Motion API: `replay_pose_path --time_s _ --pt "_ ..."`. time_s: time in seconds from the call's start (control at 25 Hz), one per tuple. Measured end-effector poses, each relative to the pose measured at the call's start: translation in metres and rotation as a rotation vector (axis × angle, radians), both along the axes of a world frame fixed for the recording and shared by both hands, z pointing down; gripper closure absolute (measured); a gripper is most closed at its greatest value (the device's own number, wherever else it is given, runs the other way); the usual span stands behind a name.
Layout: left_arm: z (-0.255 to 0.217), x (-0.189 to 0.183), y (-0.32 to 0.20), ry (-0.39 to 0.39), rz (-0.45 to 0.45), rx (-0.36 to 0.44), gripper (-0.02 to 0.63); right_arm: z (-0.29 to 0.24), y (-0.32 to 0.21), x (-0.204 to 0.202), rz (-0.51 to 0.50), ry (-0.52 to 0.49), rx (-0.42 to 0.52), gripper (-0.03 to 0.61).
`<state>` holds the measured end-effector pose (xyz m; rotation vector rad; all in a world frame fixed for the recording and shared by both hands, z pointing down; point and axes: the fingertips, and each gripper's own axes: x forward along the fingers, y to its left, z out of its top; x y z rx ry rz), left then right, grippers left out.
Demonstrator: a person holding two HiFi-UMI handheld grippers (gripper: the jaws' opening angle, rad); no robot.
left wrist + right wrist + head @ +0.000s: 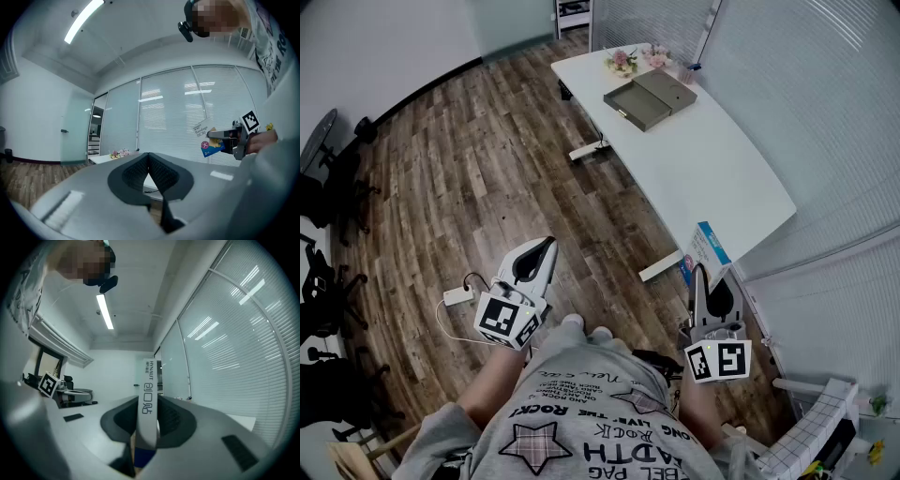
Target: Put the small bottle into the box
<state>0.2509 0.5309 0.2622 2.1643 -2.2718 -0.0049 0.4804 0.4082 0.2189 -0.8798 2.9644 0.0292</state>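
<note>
My right gripper (pixel 701 274) is shut on a flat white and blue carton (pixel 706 251), held level near the table's near end. In the right gripper view the carton (pixel 147 397) stands edge-on between the pads, its white side printed with letters. My left gripper (pixel 544 246) is shut with nothing in it, over the wooden floor; its ribbed pads meet (pixel 149 157). The left gripper view shows the right gripper (pixel 224 136) with the carton (pixel 206 138) sticking out. An open grey box (pixel 649 100) lies on the far part of the white table (pixel 722 178). No bottle shows in any view.
Small flower pots (pixel 623 61) stand behind the grey box. A white power strip (pixel 457 296) with its cable lies on the floor by my left gripper. Black office chairs (pixel 328 197) line the left side. Blinds and glass walls run along the right.
</note>
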Motion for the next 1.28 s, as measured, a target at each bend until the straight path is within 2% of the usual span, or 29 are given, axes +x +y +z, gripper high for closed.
replay_pose_path --time_s 0.48,0.68,0.96,1.28 --pt "0.005 0.022 -0.005 0.02 0.005 0.0 0.603 -0.001 -0.002 0.016 -0.004 0.012 0.014 0.492" --pt "0.006 0.025 -0.006 0.016 0.002 -0.014 0.603 0.001 -0.008 0.019 -0.011 0.002 -0.016 0.492" --pt "0.01 0.013 -0.011 0.017 -0.014 -0.028 0.603 0.0 -0.013 0.007 -0.034 0.003 -0.018 0.492" --pt "0.014 -0.012 -0.045 0.026 -0.017 -0.022 0.603 0.002 -0.045 -0.018 -0.045 0.007 -0.017 0.492"
